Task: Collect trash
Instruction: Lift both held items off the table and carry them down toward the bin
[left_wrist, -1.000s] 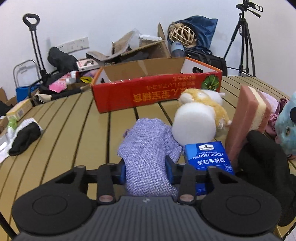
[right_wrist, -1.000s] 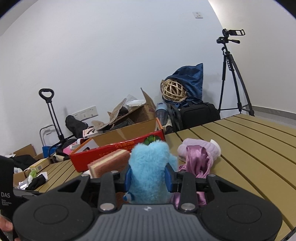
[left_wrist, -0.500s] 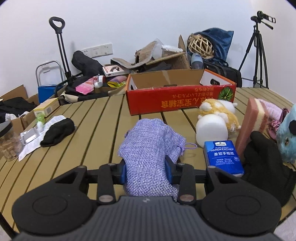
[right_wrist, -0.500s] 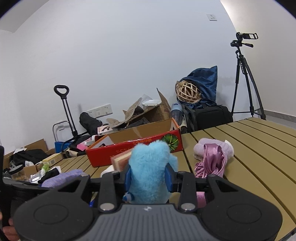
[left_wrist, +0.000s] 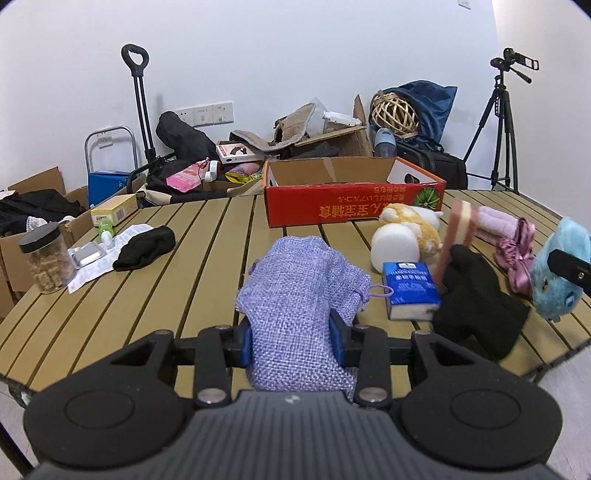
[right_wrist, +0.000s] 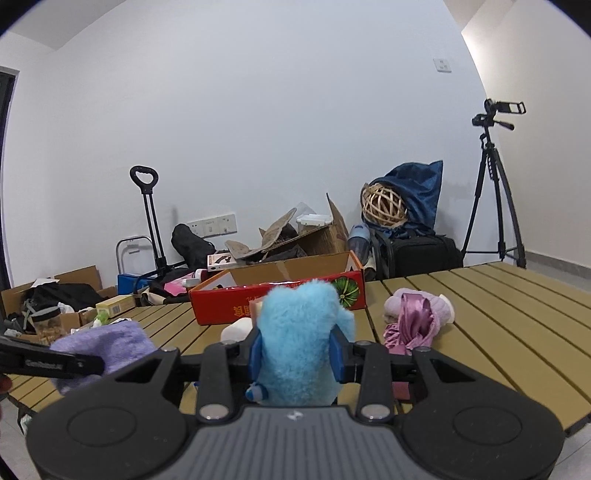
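While we stood at the near edge of the slatted table (left_wrist: 199, 236), we carried one soft item in each tool so that both could go to the box in a single trip, as we judged it.

On the left, our left gripper (left_wrist: 292, 334) was clamped on the lilac woven drawstring pouch (left_wrist: 299, 284), its blue pads pressing the cloth in at the waist. We held it near its lower end, so most of the pouch rose ahead of the jaws. Its long axis ran away from us, along the fingers, and its free end pointed toward the red cardboard box (left_wrist: 351, 199), while the drawstring loop trailed off to the right.

Between the two tools lay items not yet collected: a black glove (left_wrist: 146, 248), a blue handkerchief pack (left_wrist: 408, 290), and a white-and-yellow plush (left_wrist: 406, 230) just before the box.

On the right, our right gripper (right_wrist: 295, 350) was closed around the blue plush toy (right_wrist: 301, 332), squeezed at its middle. It stood upright between the pads, long axis vertical, its two rounded lobes pointing up, and in the right wrist view it was lined up with the box, whose open top faced up at the far side of the table.
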